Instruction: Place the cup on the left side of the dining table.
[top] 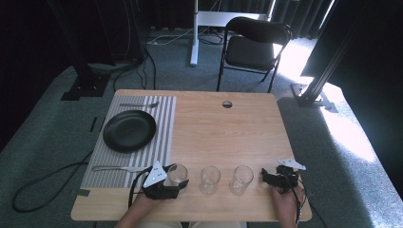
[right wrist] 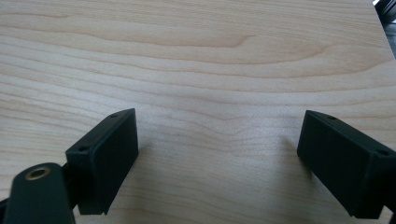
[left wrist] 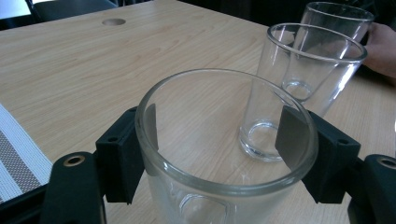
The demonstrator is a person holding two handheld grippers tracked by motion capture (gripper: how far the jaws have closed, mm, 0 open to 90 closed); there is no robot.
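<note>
Three clear drinking glasses stand in a row near the table's front edge. My left gripper is shut on the leftmost glass, with a black pad pressed on each side of its wall just under the rim. The middle glass stands just beyond it, and the third glass stands farther right. My right gripper rests to the right of the third glass, open, with bare wood between its jaws.
A striped placemat at the left carries a black plate, a fork at its near end and another utensil at its far end. The table has a cable hole. A black chair stands behind.
</note>
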